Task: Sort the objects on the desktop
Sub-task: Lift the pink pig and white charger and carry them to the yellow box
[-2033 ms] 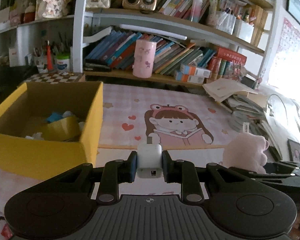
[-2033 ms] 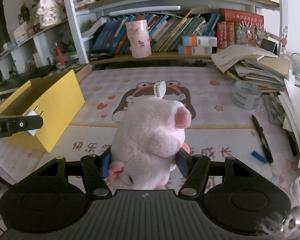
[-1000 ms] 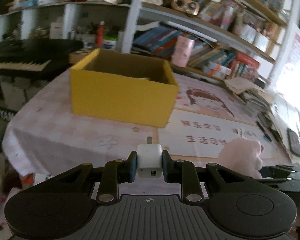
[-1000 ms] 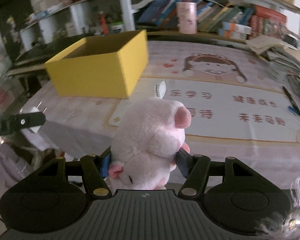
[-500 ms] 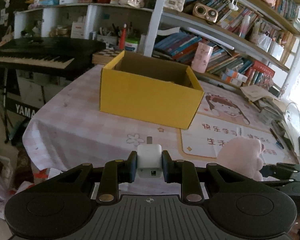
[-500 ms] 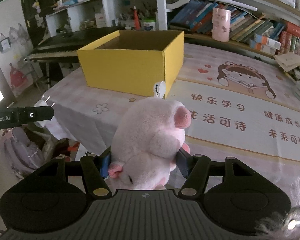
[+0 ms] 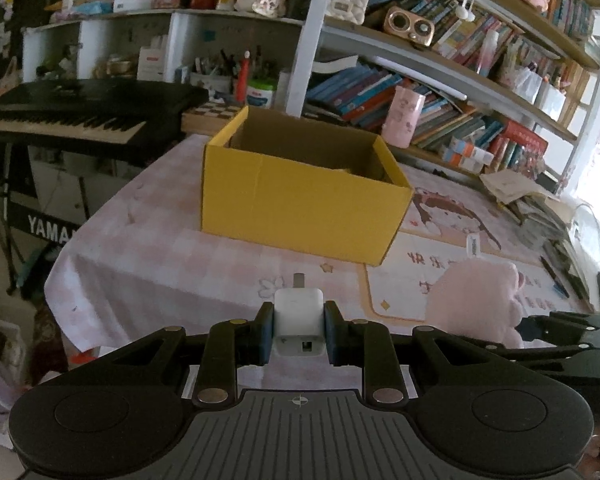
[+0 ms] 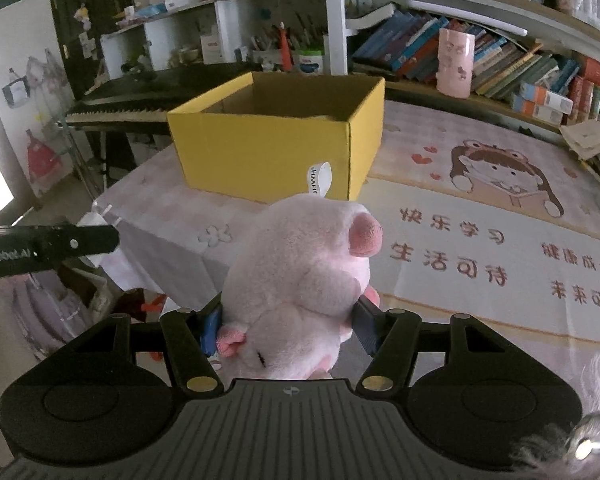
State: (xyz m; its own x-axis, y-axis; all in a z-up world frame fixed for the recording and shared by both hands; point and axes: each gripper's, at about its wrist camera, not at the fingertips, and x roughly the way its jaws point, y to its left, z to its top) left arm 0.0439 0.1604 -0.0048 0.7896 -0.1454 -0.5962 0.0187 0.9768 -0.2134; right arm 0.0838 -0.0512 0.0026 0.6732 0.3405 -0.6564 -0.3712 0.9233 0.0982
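The left gripper [image 7: 299, 326] has its jaws drawn in narrow and clamped on a small white plastic plug-in charger block [image 7: 299, 316], whose metal prong points forward out of the jaws and whose port faces back toward the camera. The right gripper [image 8: 288, 320] has its jaws at a middling spread, pressed into the sides of a soft pink plush pig toy [image 8: 300, 280]; the pig's snout sticks out to the right of the jaws and a white fabric tag [image 8: 319, 179] stands up just beyond them. Ahead of both pairs of jaws, well apart from them, an open yellow cardboard box [image 7: 300, 196] sits on the tabletop [image 7: 160, 256], which is covered with a pale pink checked cloth. From the right wrist view, the left gripper reaches in from the left of the jaws, beside the tabletop's edge.
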